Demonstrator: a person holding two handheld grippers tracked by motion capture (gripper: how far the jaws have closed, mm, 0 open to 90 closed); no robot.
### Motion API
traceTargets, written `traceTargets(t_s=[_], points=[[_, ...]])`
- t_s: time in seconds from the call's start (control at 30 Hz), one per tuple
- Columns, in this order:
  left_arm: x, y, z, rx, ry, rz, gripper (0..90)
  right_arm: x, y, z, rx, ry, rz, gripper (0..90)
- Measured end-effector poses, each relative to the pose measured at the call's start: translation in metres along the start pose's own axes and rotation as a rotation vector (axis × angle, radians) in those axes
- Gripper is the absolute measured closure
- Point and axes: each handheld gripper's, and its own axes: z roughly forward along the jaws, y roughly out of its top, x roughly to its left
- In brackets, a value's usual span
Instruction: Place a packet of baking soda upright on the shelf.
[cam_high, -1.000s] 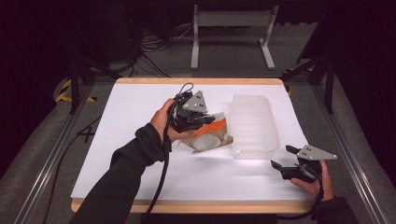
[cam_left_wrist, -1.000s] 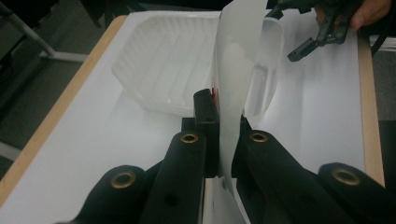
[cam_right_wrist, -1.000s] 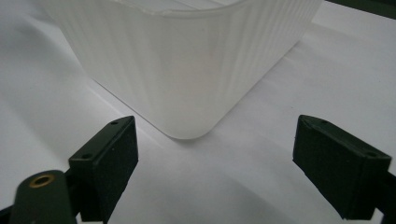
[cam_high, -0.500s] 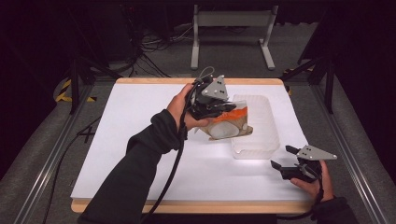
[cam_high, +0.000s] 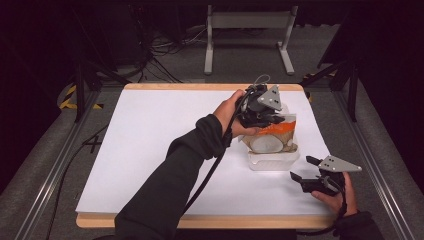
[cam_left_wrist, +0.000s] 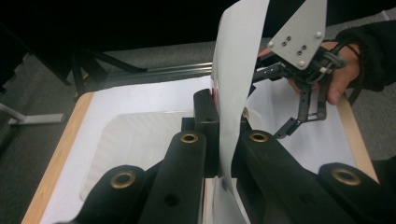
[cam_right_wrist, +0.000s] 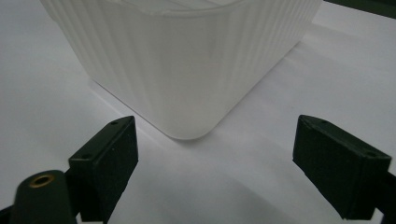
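Observation:
My left gripper (cam_high: 274, 120) is shut on the top edge of a white and orange bag (cam_high: 272, 139) with something pale and round inside. The bag hangs into the near end of a translucent ribbed plastic container (cam_high: 272, 162). In the left gripper view the jaws pinch the bag's white flap (cam_left_wrist: 238, 70) above the container (cam_left_wrist: 140, 140). My right gripper (cam_high: 303, 168) rests open on the table just right of the container's near corner. In the right gripper view its open jaws (cam_right_wrist: 215, 154) face that corner (cam_right_wrist: 187, 60) with nothing between them.
The table top (cam_high: 150, 150) is covered by a white sheet with a wooden rim. Metal rails run along both sides, and cables and a stand's feet lie on the floor beyond the far edge.
My left gripper has lifted the bag from the table left of the container and carried it right, over and into the container. The right gripper has stayed put.

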Motion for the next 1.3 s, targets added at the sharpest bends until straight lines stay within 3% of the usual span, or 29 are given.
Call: traceTargets(t_s=[0.23,0.3,0.43,0.5,0.83,1.13,1.3], points=[[0.004,0.005,0.015,0.019,-0.006,0.011,89.7,0.000,0.000,0.000,0.000,0.002,0.001,15.1],[0.005,0.004,0.019,0.004,-0.014,-0.010,89.7,0.000,0.000,0.000,-0.001,0.002,0.000,15.1],[0.002,0.001,0.029,0.020,-0.016,-0.005,89.6,0.000,0.000,0.000,0.000,0.003,0.000,15.1],[0.001,0.000,0.036,0.012,-0.039,-0.015,89.7,0.000,0.000,0.000,0.000,0.003,-0.001,15.1],[0.005,-0.013,0.055,0.047,-0.040,-0.043,89.5,0.000,0.000,0.000,0.002,0.005,0.002,15.1],[0.001,-0.010,0.069,0.048,-0.067,-0.037,89.4,-0.001,0.000,0.000,-0.006,0.006,0.001,15.2],[0.002,-0.012,0.076,0.035,-0.091,-0.063,89.2,0.000,0.000,0.000,-0.001,0.005,0.002,15.2]])
